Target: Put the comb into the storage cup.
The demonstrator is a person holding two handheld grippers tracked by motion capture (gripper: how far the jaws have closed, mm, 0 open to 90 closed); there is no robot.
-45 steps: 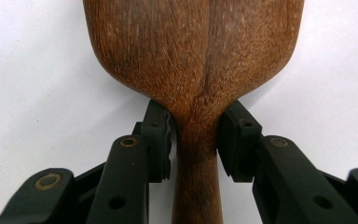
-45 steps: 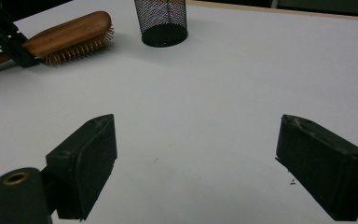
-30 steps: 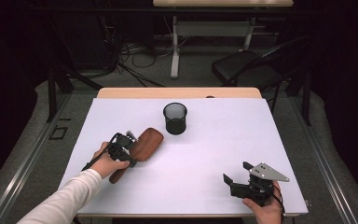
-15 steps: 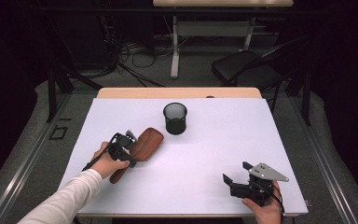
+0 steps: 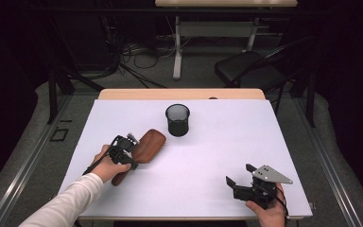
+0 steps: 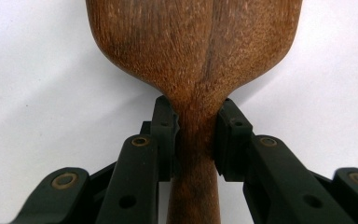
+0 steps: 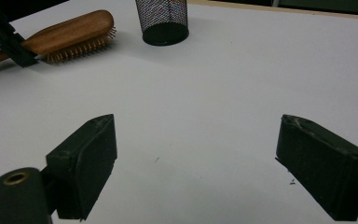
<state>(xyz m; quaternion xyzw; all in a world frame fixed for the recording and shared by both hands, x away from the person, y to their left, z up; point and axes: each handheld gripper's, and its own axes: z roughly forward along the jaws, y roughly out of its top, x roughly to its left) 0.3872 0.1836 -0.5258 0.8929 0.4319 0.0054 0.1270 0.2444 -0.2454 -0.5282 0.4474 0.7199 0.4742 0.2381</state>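
Observation:
A wooden hairbrush lies bristles down on the white table, left of the middle. My left gripper is shut on its narrow neck. In the left gripper view both pads press the neck from either side, and the broad brush head spreads out beyond them. My right gripper rests open near the table's front right corner, with bare table between its jaws. The right gripper view has the hairbrush far off at top left, bristles on the table.
A black mesh cup stands upright behind the brush, near the table's middle back; the mesh cup is also at the top of the right gripper view. Beyond the table's far wooden edge are a chair, cables and desk legs.

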